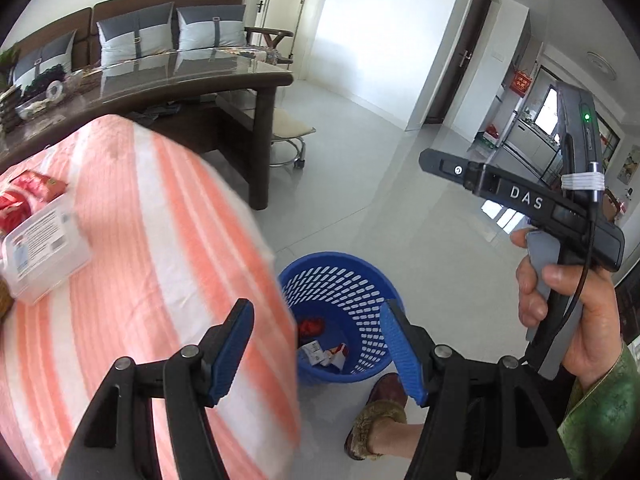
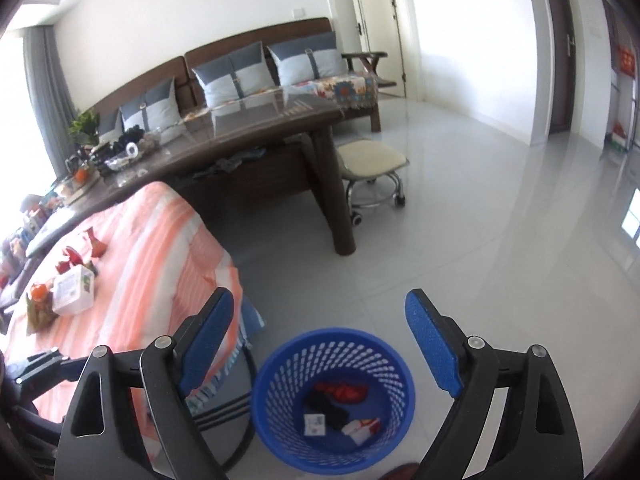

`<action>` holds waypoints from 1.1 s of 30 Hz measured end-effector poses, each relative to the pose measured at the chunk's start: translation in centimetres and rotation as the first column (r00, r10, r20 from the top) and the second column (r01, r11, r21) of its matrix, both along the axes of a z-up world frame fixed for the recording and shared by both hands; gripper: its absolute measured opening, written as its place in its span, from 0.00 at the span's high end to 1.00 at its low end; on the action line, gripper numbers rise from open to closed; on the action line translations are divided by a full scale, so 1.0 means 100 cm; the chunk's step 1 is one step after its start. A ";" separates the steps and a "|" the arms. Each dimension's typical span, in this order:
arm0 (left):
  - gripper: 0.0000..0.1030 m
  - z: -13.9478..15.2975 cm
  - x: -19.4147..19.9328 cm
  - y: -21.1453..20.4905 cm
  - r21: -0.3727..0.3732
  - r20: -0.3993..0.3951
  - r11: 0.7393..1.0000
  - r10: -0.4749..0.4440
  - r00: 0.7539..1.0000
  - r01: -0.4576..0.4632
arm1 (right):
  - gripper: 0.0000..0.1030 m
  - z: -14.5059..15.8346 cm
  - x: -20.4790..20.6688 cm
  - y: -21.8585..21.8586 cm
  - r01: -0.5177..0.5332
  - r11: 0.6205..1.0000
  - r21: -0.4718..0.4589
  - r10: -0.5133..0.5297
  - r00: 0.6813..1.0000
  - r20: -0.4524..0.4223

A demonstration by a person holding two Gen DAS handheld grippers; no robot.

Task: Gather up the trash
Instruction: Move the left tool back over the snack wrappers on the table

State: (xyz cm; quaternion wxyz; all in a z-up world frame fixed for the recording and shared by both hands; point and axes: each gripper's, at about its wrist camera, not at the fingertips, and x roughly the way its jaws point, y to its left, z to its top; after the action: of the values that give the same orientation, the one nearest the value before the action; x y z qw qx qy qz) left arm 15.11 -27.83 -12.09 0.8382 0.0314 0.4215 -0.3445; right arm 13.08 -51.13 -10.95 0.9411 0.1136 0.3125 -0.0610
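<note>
A: How does the right claw (image 2: 320,344) stand?

B: Wide apart, nothing between its blue pads (image 2: 434,344). It hangs above the blue mesh wastebasket (image 2: 280,376) on the floor.

A: And the left claw (image 1: 318,346)?

B: Partly spread, empty too, one pad over the striped orange-and-white tabletop (image 1: 160,240), the other over the basket.

A: Where is the trash?

B: Red wrappers (image 2: 344,392), something black and small white packets (image 2: 314,424) lie in the basket's bottom. More red wrappers (image 1: 24,196) and a clear plastic box (image 1: 48,248) sit on the tabletop.
</note>
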 end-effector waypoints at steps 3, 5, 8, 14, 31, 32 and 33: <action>0.35 -0.004 -0.009 0.048 0.040 0.002 0.995 0.086 0.996 -0.086 | 0.13 0.007 0.005 0.045 -0.072 0.996 -0.057 0.074 0.997 0.037; 0.35 -0.007 -0.015 0.082 0.072 0.013 0.987 0.142 0.990 -0.142 | 0.13 0.005 0.009 0.078 -0.137 0.987 -0.084 0.140 0.990 0.033; 0.35 -0.007 -0.024 0.129 0.106 0.039 0.968 0.226 0.973 -0.229 | 0.13 -0.002 0.011 0.127 -0.240 0.969 -0.058 0.241 0.970 0.011; 0.35 -0.005 -0.031 0.207 0.128 0.082 0.910 0.386 0.919 -0.393 | 0.13 -0.024 0.004 0.227 -0.432 0.901 -0.045 0.430 0.901 -0.058; 0.35 0.020 0.052 0.285 0.065 0.073 0.819 0.565 0.822 -0.570 | 0.13 -0.065 0.001 0.323 -0.602 0.792 -0.104 0.577 0.793 -0.193; 0.35 0.018 0.061 0.284 0.071 0.067 0.815 0.571 0.818 -0.575 | 0.13 -0.065 0.001 0.323 -0.601 0.792 -0.108 0.577 0.794 -0.192; 0.35 0.015 0.069 0.284 0.077 0.055 0.811 0.578 0.814 -0.580 | 0.13 -0.065 0.000 0.323 -0.602 0.791 -0.109 0.578 0.794 -0.191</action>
State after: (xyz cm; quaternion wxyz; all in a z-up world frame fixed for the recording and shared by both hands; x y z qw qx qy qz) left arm 22.04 0.53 -10.58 0.9070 -0.0559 0.4141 -0.0533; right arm 13.10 -18.82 -17.47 0.8932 -0.0726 0.3948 0.2025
